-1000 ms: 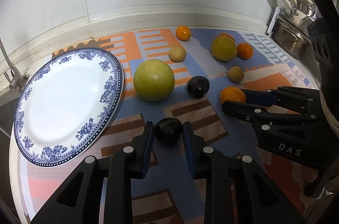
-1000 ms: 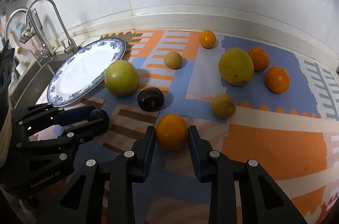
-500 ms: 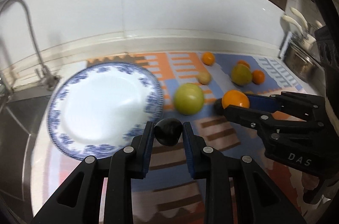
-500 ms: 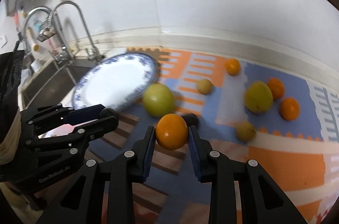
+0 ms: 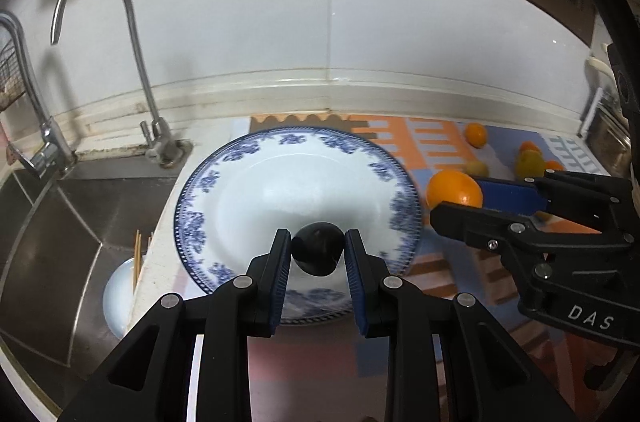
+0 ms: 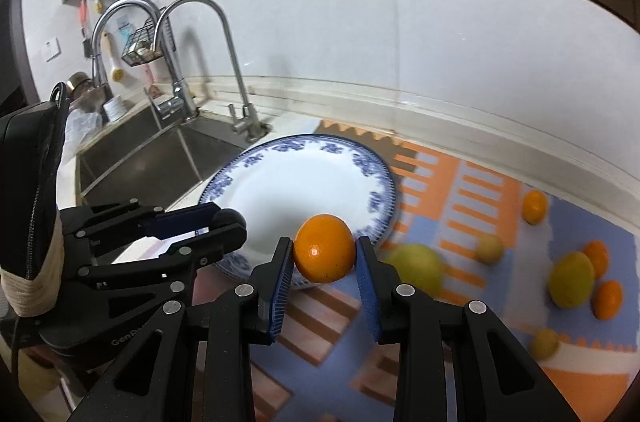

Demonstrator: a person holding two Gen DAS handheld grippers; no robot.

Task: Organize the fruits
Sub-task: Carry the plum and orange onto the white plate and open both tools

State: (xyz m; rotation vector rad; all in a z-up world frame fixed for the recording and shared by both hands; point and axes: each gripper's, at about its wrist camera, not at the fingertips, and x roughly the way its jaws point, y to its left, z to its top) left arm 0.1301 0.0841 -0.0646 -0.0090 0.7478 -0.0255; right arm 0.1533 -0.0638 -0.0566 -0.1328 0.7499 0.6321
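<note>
My left gripper (image 5: 318, 254) is shut on a dark, almost black round fruit (image 5: 318, 251), held in the air over the near part of the blue-patterned white plate (image 5: 248, 190). My right gripper (image 6: 325, 260) is shut on an orange (image 6: 325, 253) and hangs at the plate's (image 6: 304, 182) near right rim. In the left wrist view the same orange (image 5: 454, 189) shows just right of the plate, between the right gripper's fingers. In the right wrist view the left gripper (image 6: 230, 224) appears at the left with the dark fruit (image 6: 229, 218) at its tips.
Several oranges, yellow-green fruits and small yellowish ones lie on the patterned mat (image 6: 472, 182) to the right. A steel sink (image 5: 56, 230) with taps (image 5: 132, 22) lies left of the plate; a small white bowl (image 5: 118, 294) with sticks sits at its edge. The white wall runs behind.
Both grippers lifted their fruits off the mat and carried them left: the dark fruit now hangs over the plate, the orange at its right rim. The sink and taps came into view.
</note>
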